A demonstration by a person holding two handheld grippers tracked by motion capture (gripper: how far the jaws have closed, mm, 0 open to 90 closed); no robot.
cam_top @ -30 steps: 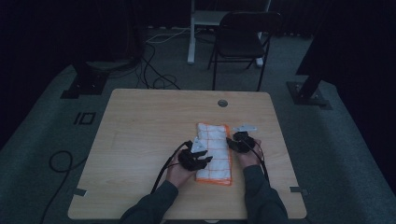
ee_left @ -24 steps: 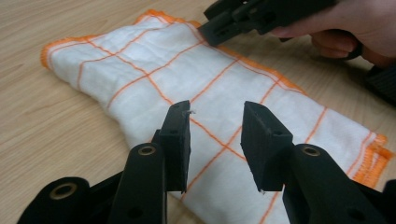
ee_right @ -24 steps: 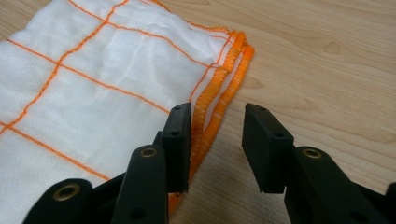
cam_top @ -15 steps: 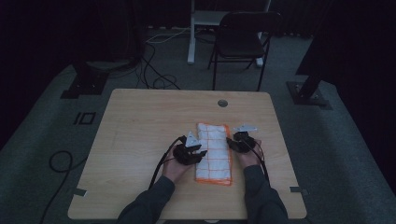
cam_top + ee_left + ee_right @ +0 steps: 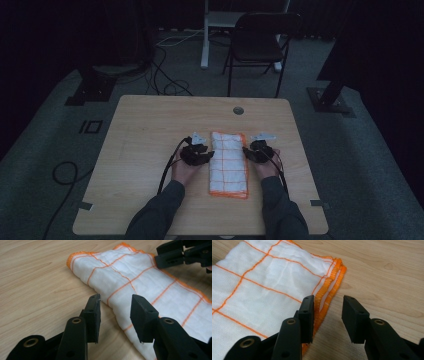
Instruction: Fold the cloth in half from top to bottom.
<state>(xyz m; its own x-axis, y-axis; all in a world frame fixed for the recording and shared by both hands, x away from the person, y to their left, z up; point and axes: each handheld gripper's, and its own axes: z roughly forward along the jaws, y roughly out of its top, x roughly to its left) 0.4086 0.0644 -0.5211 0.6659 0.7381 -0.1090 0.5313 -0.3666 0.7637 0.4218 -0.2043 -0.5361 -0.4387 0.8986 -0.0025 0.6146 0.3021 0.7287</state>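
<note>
A folded white cloth [image 5: 228, 162] with an orange grid and orange hem lies lengthwise on the wooden table [image 5: 150, 125]. My left gripper [image 5: 208, 155] rests at its left folded edge. Its jaws have just been opening and stand open [image 5: 115, 315], with the fold of the cloth [image 5: 140, 277] lying under the gap, unpressed. My right gripper [image 5: 247, 152] sits at the cloth's right hemmed edge, open [image 5: 328, 317]. The layered hem [image 5: 329, 285] lies beside its left jaw, with bare wood between the jaws. The left gripper view also catches the right gripper [image 5: 157, 255] across the cloth.
A round hole [image 5: 238, 110] sits near the table's far edge. Beyond the table stand a dark folding chair [image 5: 260, 40] and stand bases, with cables [image 5: 165, 85] on the floor. Bare wood lies to the left, right and far side of the cloth.
My left gripper has slid left and slightly farther away, coming off the cloth to its left edge. The right gripper and the cloth have stayed put.
</note>
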